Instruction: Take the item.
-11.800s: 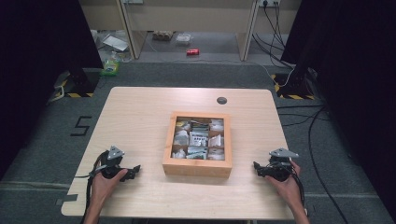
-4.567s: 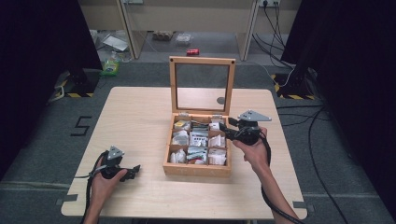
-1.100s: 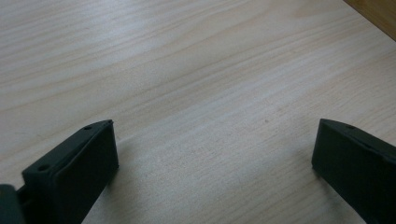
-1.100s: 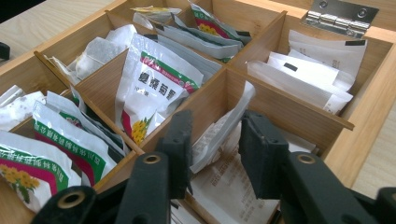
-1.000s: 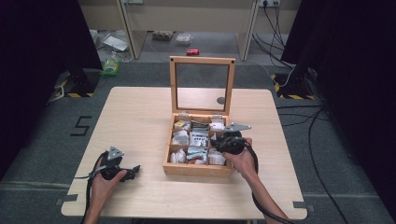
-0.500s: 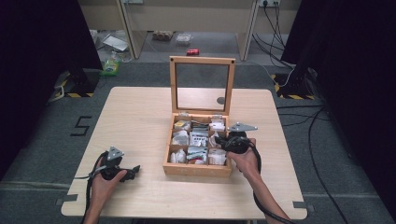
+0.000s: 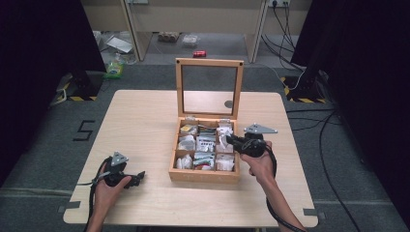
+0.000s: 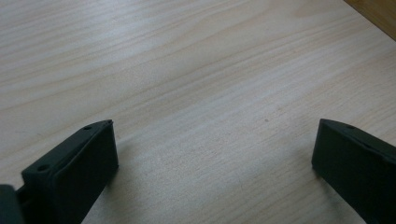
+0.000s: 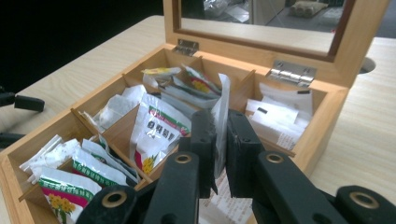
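A wooden tea box (image 7: 205, 175) stands mid-table with its glass-paned lid (image 7: 209, 62) upright. Its compartments hold several sachets. My right gripper (image 7: 231, 140) hovers over the box's right-hand compartments, shut on a thin clear-white sachet (image 9: 222, 93) that stands on edge between the pads of this gripper (image 9: 219, 119). A white sachet with red and green print (image 9: 156, 128) leans just left of the jaws. My left gripper (image 7: 138, 176) rests on the table at front left. Seen in its own view, the left gripper (image 8: 215, 154) stands wide open over bare wood.
The light wooden table (image 7: 145, 121) has bare room left and in front of the box. A small dark round spot (image 7: 228, 104) lies behind the lid. Dark curtains, cables and shelving surround the table on the floor.
The lid, closed at first, now stands open. Over the last second my right gripper has lifted slightly and drawn back over the box's right side. The left hand has stayed put.
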`<state>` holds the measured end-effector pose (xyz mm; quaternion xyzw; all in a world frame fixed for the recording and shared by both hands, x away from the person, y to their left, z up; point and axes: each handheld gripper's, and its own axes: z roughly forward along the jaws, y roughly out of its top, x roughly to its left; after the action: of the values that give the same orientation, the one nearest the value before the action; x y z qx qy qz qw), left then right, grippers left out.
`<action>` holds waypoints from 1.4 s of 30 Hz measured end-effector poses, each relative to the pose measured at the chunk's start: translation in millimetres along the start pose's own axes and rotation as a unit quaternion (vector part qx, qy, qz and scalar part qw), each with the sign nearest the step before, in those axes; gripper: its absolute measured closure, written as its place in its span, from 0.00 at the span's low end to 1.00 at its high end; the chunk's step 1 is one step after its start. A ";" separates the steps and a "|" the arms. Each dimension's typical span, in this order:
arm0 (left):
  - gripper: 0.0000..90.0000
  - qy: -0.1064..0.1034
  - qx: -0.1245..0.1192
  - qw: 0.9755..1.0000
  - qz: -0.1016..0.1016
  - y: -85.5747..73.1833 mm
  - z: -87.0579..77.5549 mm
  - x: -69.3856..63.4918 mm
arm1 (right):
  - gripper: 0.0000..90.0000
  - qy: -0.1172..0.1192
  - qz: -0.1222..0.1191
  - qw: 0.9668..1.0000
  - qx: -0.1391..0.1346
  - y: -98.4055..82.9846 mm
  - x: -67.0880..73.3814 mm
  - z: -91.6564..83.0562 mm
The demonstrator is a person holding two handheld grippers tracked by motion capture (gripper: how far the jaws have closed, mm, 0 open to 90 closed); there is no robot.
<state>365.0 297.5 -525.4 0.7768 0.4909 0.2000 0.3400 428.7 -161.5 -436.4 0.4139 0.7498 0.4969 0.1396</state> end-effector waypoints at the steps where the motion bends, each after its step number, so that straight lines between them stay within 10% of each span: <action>1: 0.00 0.000 0.000 1.000 0.000 0.0 0.0 0.0 | 0.93 0.000 0.000 1.000 0.000 0.0 0.0 0.0; 42: 0.00 0.000 0.000 1.000 0.000 0.0 0.0 0.0 | 0.92 -0.051 0.045 0.996 -0.053 4.2 -46.9 -39.0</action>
<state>365.0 297.5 -525.4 0.7768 0.4909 0.2000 0.3400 435.5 -221.0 -424.1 0.4638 0.6951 0.5200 0.1767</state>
